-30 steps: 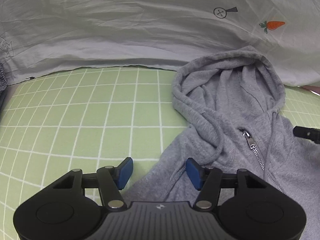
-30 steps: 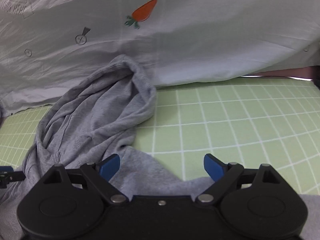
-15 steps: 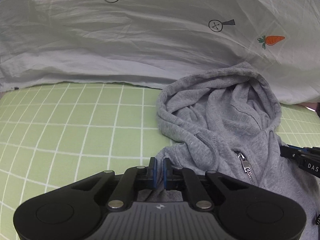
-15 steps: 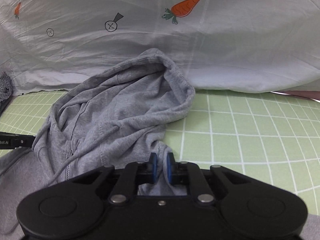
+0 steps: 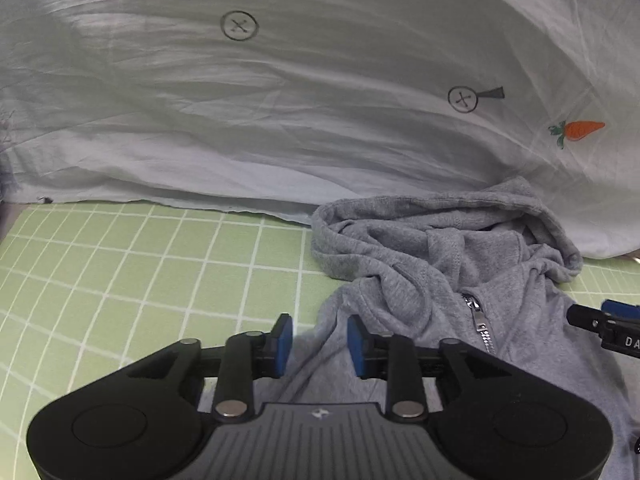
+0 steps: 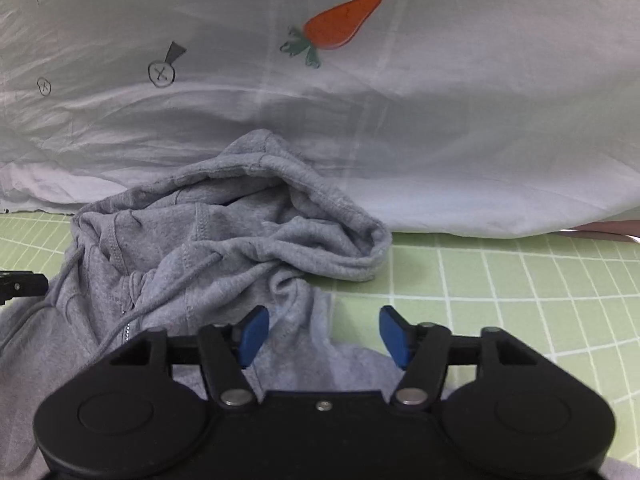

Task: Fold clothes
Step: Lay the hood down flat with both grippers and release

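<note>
Hoodie [image 5: 420, 280], soft grey fleece with a metal zip [image 5: 478, 320], lies rumpled on the green gridded mat [image 5: 120, 280]. Both grippers, left [image 5: 319, 344] and right [image 6: 322, 334], are opening, blue pads clear of cloth.

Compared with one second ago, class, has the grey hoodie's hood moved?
Yes. In the left wrist view the hood has slumped from upright to crumpled, its opening squashed flatter against the white sheet behind it.
</note>
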A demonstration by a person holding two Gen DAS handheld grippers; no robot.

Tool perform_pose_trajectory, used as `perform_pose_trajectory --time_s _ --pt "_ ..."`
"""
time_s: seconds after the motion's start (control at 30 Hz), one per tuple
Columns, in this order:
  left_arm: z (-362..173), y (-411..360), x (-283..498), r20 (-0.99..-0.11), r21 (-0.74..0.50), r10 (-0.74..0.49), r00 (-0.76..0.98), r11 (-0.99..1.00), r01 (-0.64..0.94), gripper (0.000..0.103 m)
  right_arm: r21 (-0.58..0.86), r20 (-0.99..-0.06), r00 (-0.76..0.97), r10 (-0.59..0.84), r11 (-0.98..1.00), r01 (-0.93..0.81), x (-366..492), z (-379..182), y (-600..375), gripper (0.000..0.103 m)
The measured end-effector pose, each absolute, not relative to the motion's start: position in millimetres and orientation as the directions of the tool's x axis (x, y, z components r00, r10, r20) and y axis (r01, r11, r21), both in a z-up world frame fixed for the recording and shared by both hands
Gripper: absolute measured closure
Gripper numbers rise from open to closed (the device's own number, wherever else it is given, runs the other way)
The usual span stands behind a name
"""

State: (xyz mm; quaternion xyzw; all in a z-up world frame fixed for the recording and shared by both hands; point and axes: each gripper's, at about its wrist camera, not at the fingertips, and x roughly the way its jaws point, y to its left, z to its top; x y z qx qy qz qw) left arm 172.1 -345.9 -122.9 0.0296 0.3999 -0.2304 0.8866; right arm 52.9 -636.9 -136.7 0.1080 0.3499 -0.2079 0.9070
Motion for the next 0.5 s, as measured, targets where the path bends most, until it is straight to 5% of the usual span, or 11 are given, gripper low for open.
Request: perform_pose_trajectory --time_s 0.03,0.2,0.5 --pt "-122 -336 152 -0.727 -0.162 -0.387 0.567 0.9 0.406 0.052 0.065 -0.672 0.674 -0.308 0.881 0.468 37 -131 -635 0.01" --pt "-138 -276 38 -0.82 -0.158 -0.3 0.487 0.937 0.31 0.049 0.082 -0.728 0.613 -0.307 0.849 0.522 -59 -118 -601 0.002" --pt "-157 -161 -88 -0.89 -0.219 -0.27 0.368 0.96 0.175 0.046 0.094 -0.836 0.473 -0.277 0.778 0.621 -220 -131 -516 0.004"
